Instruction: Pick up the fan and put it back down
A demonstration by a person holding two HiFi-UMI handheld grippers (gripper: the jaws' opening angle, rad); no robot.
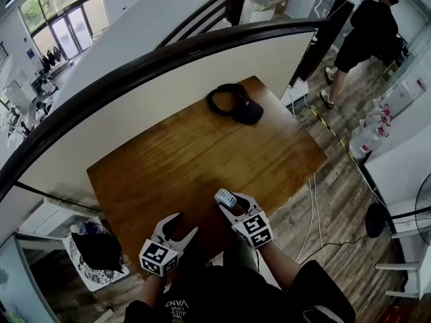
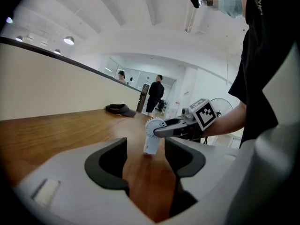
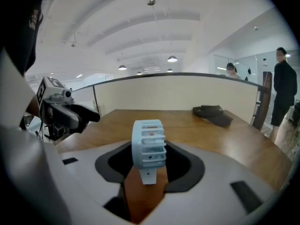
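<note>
A small white hand fan stands upright on the wooden table near its front edge. My right gripper has its jaws on either side of the fan's round head, and the pads look pressed on it. From the left gripper view, the fan has its base on the wood, with the right gripper at its head. My left gripper stands open and empty over the table's front edge, to the left of the fan. Only wood shows between its jaws.
A dark visor cap lies at the table's far side. A curved white partition runs behind the table. Two people stand beyond it at the upper right. A floor fan and cables are on the floor at the right.
</note>
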